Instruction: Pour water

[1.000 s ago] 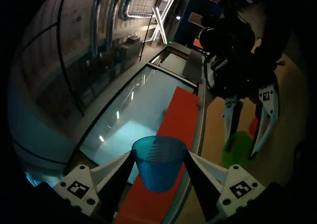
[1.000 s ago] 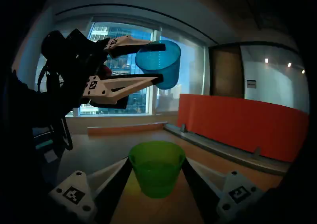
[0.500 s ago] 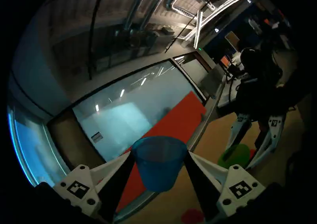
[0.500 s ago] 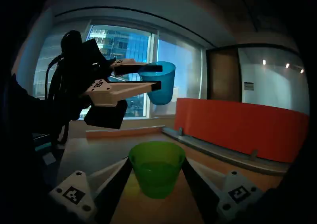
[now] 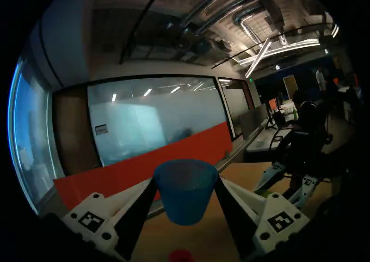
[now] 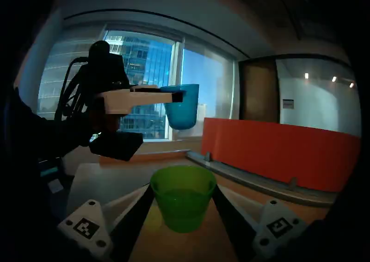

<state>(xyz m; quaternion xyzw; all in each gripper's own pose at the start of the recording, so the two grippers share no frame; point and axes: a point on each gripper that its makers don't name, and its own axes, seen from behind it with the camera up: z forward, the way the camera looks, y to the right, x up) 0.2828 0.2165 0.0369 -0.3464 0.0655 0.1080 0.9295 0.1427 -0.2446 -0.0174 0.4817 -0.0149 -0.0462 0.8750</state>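
A blue cup point(image 5: 186, 198) stands upright between the fingers of my left gripper point(image 5: 186, 183), which is shut on it. In the right gripper view that same left gripper point(image 6: 178, 95) holds the blue cup point(image 6: 181, 108) level in the air, above and beyond a green cup point(image 6: 183, 204). My right gripper point(image 6: 183, 190) is shut on the green cup, which has water in its lower part and sits low over the wooden table point(image 6: 203, 243). In the left gripper view the right gripper point(image 5: 277, 192) is at the lower right, with a sliver of the green cup point(image 5: 263, 193) showing.
An orange partition point(image 6: 286, 153) runs along the table's far side with a metal rail below it. Big windows point(image 6: 138, 77) lie behind the left gripper. A small red round object point(image 5: 181, 256) lies on the table under the blue cup. A person point(image 5: 320, 77) stands far off.
The left gripper has turned the blue cup from tilted on its side back to upright and lowered it a little. The right gripper and green cup have stayed put.
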